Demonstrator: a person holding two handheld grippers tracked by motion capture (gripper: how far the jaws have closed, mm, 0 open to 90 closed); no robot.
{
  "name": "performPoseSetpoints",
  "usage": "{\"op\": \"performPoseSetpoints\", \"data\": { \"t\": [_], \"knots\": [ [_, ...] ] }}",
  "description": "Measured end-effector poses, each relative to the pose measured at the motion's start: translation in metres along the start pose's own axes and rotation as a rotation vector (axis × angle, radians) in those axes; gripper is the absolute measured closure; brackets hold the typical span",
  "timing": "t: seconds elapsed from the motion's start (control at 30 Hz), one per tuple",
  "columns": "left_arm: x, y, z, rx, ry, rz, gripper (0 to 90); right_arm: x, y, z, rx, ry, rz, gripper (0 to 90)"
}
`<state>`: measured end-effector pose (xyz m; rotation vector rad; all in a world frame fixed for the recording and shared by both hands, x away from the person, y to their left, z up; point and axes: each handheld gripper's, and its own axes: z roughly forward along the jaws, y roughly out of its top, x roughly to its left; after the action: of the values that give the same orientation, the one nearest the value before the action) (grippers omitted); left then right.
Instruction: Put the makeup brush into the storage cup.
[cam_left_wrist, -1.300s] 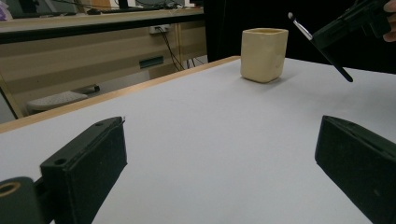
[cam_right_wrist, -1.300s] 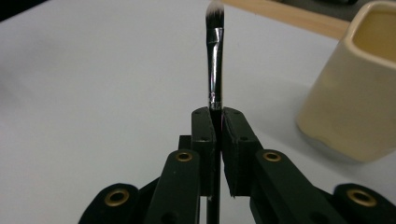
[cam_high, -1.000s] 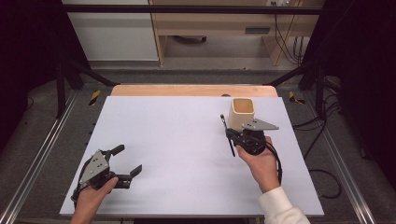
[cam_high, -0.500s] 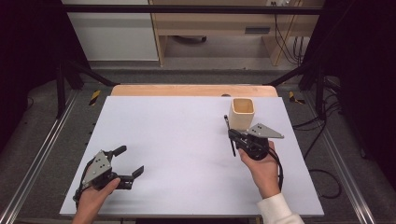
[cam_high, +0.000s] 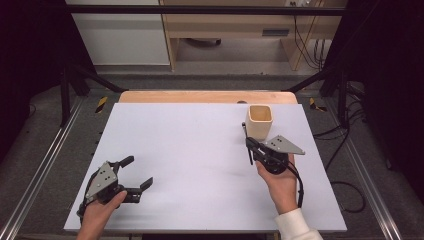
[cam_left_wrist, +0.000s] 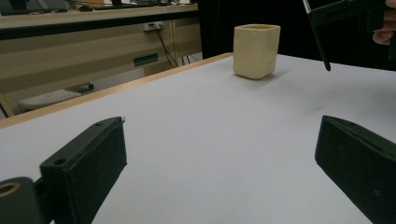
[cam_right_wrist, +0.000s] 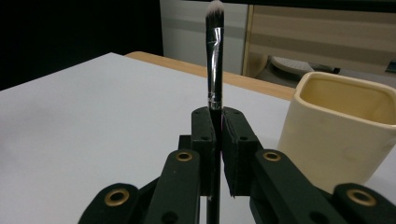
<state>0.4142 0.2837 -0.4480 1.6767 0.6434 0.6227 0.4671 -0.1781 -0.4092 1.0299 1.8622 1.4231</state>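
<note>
A: Start at the right gripper (cam_right_wrist: 215, 135); what are its jaws doing?

B: They are pressed together on a slim black-handled makeup brush with a silver ferrule and a pale bristle tip (cam_right_wrist: 214, 56); the handle sits clamped between the two black pads, and in the right gripper view the bristles rise straight up above them; in the high view the brush (cam_high: 247, 143) shows as a thin dark stick just left of the grey three-cornered plate.

A: And where does that put the brush against the cup?

B: Just beside it; the cream-coloured, square-mouthed ceramic cup (cam_high: 259, 121) stands upright on the white table top (cam_high: 190, 150), near its far right edge; the brush is outside the cup, not touching it as far as I can tell, though the gap is small in the high view; from the left gripper view the lower end of the handle (cam_left_wrist: 319, 44) hangs above the table, clear of the surface.

A: The left gripper (cam_high: 134, 176)?

B: Spread wide with nothing between its jaws; it sits low at the near left of the table, well apart from the cup (cam_left_wrist: 256, 44), in the person's left hand (cam_high: 100, 212).
</note>
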Motion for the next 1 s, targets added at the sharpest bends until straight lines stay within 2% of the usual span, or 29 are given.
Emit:
{"op": "performPoseSetpoints", "data": {
  "t": [0.37, 0.47, 0.7, 0.9, 1.0],
  "knots": [
    [0.0041, 0.0000, -0.0023, -0.005, 0.010, -0.008, 1.7, -0.0030, -0.0020, -0.0015, -0.021, -0.016, -0.010, 83.7],
    [0.0054, 0.0000, -0.0043, -0.011, 0.018, -0.018, 1.7, -0.0048, -0.0008, -0.0034, -0.040, -0.016, 0.000, 83.8],
    [0.0053, 0.0001, -0.0041, -0.010, 0.016, -0.013, 1.7, -0.0075, -0.0001, -0.0053, -0.061, -0.026, 0.009, 83.7],
    [0.0059, -0.0001, -0.0040, -0.012, 0.017, -0.017, 1.7, -0.0077, 0.0007, -0.0059, -0.074, -0.031, -0.004, 83.7],
    [0.0066, -0.0001, -0.0046, -0.009, 0.018, -0.013, 1.7, -0.0074, 0.0014, -0.0064, -0.086, -0.038, -0.035, 83.7]
  ]
}}
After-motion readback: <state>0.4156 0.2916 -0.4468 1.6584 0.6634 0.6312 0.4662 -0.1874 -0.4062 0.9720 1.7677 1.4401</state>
